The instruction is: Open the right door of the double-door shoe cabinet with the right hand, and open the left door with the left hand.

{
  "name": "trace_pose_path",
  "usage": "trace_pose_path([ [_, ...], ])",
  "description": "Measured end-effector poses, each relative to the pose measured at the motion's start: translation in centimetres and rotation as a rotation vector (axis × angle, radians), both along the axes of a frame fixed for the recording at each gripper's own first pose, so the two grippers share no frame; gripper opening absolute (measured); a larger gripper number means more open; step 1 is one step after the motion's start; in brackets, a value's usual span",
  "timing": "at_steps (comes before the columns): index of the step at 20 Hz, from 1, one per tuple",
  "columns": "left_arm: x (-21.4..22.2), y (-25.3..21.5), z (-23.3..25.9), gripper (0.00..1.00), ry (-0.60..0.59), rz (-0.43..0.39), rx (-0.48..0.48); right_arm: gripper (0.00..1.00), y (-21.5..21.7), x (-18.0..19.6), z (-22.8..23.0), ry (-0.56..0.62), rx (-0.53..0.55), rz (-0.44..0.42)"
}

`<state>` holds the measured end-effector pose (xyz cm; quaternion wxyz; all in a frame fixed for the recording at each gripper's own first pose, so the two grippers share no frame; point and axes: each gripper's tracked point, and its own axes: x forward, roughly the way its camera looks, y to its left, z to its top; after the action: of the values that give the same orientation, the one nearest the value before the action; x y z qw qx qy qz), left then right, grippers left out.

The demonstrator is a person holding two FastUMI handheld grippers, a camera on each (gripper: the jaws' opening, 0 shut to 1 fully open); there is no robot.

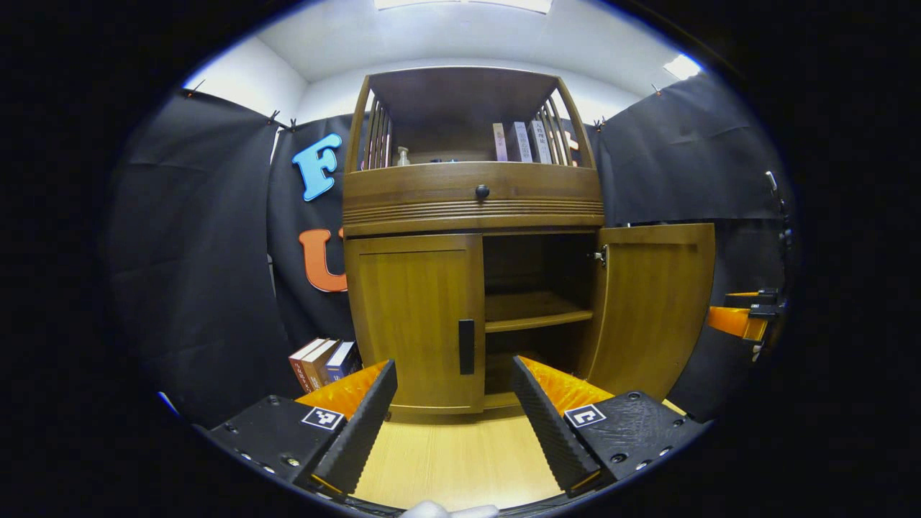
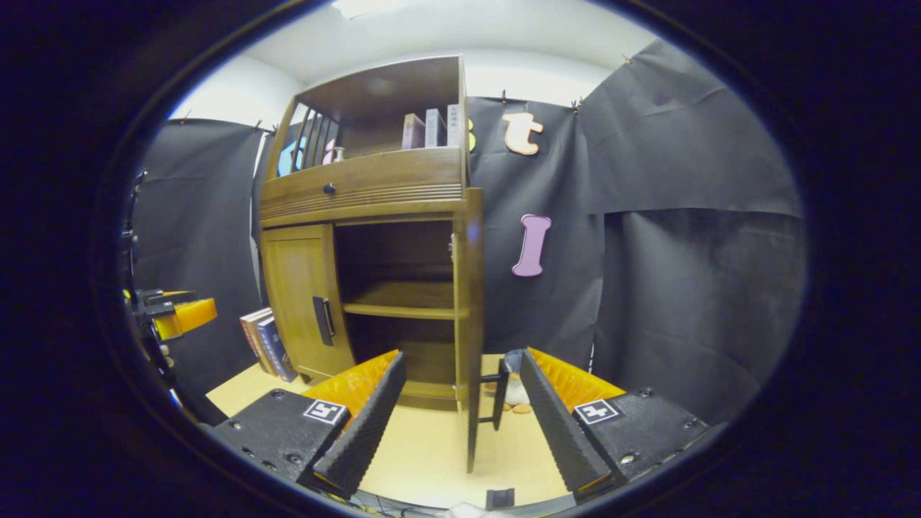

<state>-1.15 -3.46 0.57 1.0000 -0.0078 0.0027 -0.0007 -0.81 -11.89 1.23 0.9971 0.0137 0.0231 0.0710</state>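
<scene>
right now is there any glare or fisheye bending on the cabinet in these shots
Left gripper view: ceiling lights glare at the top, and the open right door bows outward; the closed left door looks sharp. Right gripper view: the right door shows edge-on with a faint sheen near its top, and the cabinet leans.

1. The left gripper (image 1: 455,421) is held level, its fingers (image 1: 360,424) spread wide apart, gripping nothing.
2. The right gripper (image 2: 460,421) likewise has fingers (image 2: 554,424) parted and empty.

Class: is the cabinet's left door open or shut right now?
Shut. The left door lies flush with the cabinet front, while the right door is swung out, exposing the shelf.
</scene>
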Motion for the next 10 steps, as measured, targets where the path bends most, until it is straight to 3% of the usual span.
trace_pose_path([
  [6, 0.3, 2.9, -1.2, 0.95, -0.005, 0.004, 0.008, 1.0, 5.7, 1.0, -2.9, 0.04, 0.011, -0.055],
  [10, 0.7, 3.3, -3.0, 0.96, 0.023, 0.002, 0.002, 1.0, 8.8, 1.3, -4.8, 0.072, 0.013, -0.033],
])
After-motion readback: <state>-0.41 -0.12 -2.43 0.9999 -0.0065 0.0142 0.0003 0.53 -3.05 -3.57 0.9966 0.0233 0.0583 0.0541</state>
